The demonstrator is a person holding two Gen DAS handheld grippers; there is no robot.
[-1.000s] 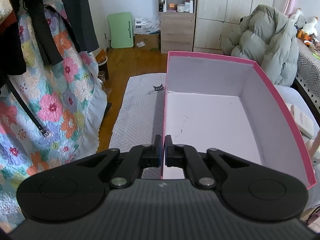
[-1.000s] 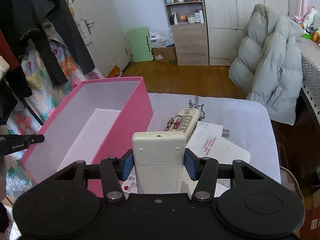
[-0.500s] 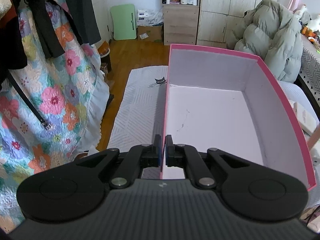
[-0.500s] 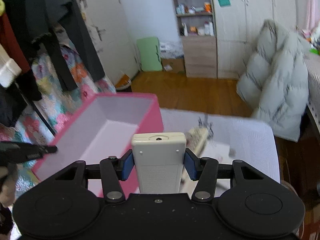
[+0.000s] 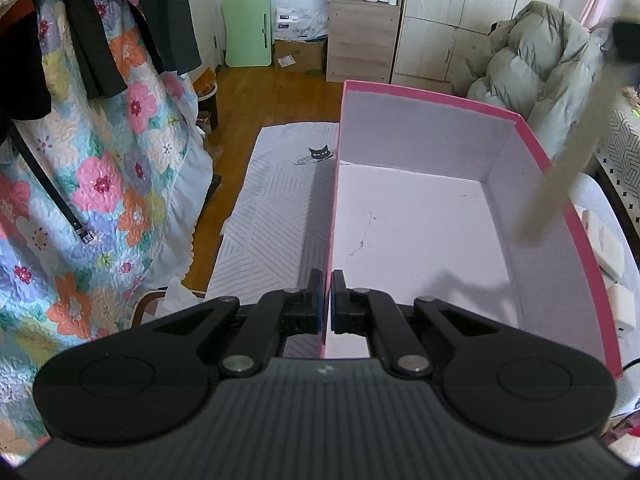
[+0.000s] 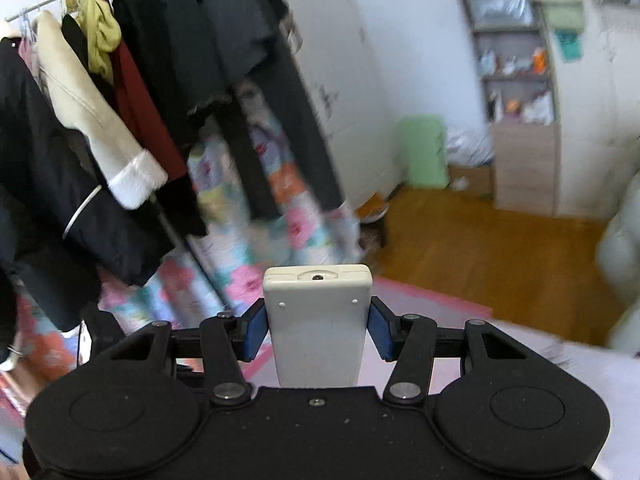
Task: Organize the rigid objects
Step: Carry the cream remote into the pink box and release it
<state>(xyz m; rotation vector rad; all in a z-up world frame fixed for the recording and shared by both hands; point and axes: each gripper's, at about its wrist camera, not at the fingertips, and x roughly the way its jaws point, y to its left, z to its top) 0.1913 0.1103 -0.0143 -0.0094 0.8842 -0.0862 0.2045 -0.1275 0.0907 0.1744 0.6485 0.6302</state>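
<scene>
**Onlooker 1:** Since the earlier frames, the right gripper has risen and swung left. Its view showed the pink box's interior and the table items; now it shows hanging clothes, with only a strip of pink rim low in the picture. The left gripper has not shifted.

**Onlooker 2:** Finger state?

**Onlooker 1:** Right: both blue pads press the sides of the cream remote. Firm grasp, and the remote's long axis runs straight out along the fingers. Left: fingers clenched on the near wall of the pink box, one inside and one outside, so the box is steadied.

**Onlooker 2:** Location of the remote relative to the box?

**Onlooker 1:** In the left wrist view the remote appears as a blurred pale bar, entering from the upper right and slanting down over the right wall, its lower tip just above the box interior. The box floor is bare. The box stands on a white cloth with a cat print.

**Onlooker 2:** Governing relation for the coming move?

**Onlooker 1:** My judgement: the box cavity lies below and ahead of the right fingers. The remote's axis should be tipped down and aligned with the box's length before release. The right hand alone carries it; the left hand only anchors. Further items lie outside the right wall.
</scene>
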